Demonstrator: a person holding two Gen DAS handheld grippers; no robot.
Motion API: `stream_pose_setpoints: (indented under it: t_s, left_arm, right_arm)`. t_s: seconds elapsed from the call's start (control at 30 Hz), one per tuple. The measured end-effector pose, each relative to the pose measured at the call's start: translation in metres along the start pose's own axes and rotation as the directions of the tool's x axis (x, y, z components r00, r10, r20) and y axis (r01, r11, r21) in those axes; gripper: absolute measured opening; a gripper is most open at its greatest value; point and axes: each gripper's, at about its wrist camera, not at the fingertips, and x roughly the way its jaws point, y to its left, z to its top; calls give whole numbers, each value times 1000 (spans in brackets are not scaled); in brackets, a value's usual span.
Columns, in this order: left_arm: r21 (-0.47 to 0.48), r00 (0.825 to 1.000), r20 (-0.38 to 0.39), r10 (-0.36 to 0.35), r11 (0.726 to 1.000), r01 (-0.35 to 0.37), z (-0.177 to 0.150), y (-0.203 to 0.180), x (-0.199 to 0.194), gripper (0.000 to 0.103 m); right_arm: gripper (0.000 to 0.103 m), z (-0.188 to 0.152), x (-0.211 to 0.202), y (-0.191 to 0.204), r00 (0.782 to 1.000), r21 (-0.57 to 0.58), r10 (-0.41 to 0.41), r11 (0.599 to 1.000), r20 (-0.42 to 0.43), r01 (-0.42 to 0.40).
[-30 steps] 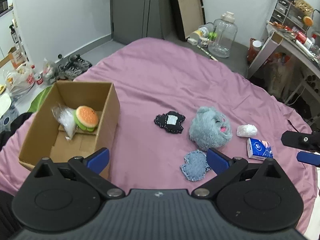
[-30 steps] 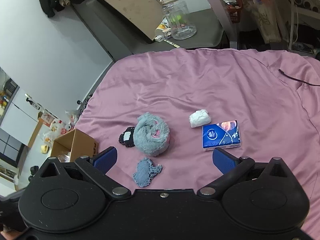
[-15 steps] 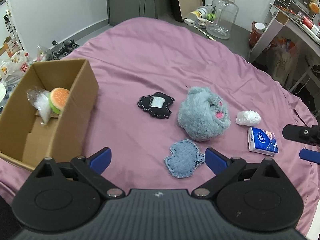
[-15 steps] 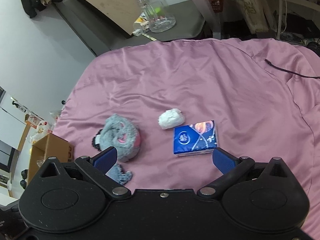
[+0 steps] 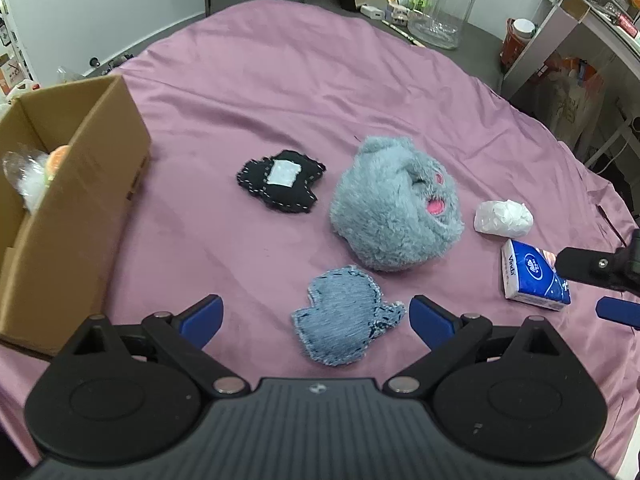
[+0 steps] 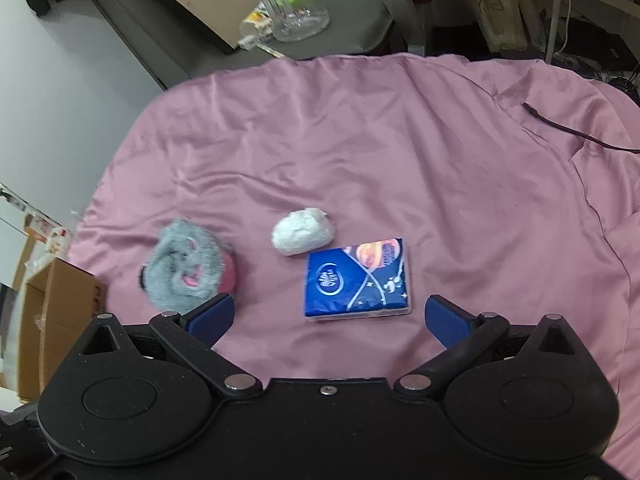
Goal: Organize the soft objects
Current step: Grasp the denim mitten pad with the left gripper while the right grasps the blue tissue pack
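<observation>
On the pink sheet (image 5: 280, 80) lie a denim patch toy (image 5: 346, 314), a fluffy grey plush (image 5: 396, 206), a black stitched patch (image 5: 280, 180), a white wad (image 5: 503, 218) and a blue tissue pack (image 5: 532, 276). My left gripper (image 5: 316, 318) is open, with the denim patch between and just ahead of its fingers. My right gripper (image 6: 327, 316) is open just short of the tissue pack (image 6: 358, 276); beyond it are the white wad (image 6: 302, 231) and, to its left, the grey plush (image 6: 188, 262). A cardboard box (image 5: 68, 208) on the left holds a burger toy (image 5: 56, 156) and a plastic bag.
A large clear jar (image 5: 442, 4), bottles and a leaning board stand on the floor beyond the bed. Shelves and bags crowd the right side. A dark cable (image 6: 568, 130) lies on the sheet at right. The box (image 6: 56, 312) shows at the right wrist view's left edge.
Both grippers moved right and lower toward the sheet. The left one now frames the denim patch, with the box slid to the left edge. The right one now frames the tissue pack.
</observation>
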Motion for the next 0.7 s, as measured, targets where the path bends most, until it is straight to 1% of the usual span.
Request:
stream_pose_setpoints:
  t_s: [0.27,0.33,0.4,0.47,0.53,0.57,0.6,0.63,0.7]
  left_arm:
    - [22,999,-36,5,1000,-5,-3,-3,25,99]
    - [17,999,-42,7,1000,-6,-5,-2,30,96]
    - [12,999,-50,-5,1000,6,-6,-1,33,90]
    - [18,999,-45,-11,1000,12,-7,-1,35,87]
    - [33,999,-33,-11,999,12,-7,-2,35,81]
    - [36,999,-30,-14,999,15,-6,-3,35,76]
    - [38,999,-26,-19,999,20,-6,-3,34,70]
    - [47,999,-22,-27,999,28,-6,-5,33,67]
    - [67,999,-21,-44,997,45,-6,-8,32,52]
  right_arm:
    - [102,2,23,0,998,-26,-53,998,-36,52]
    - [102,2,28,1,996,-37,-72,997,-45,70]
    - [102,2,33,3,994,-51,-100,994,-48,98]
    - [102,2,38,3,992,-57,-117,992,-52,114]
    - [99,3,41,2,989,-53,-137,990,-53,134]
    - [97,4,43,1,988,-49,-147,988,-53,145]
    - [91,4,45,0,987,-42,-152,988,-60,150]
    - [89,4,48,-1,987,-35,-145,989,-69,143]
    - [77,4,52,0,988,-31,-132,991,-82,130]
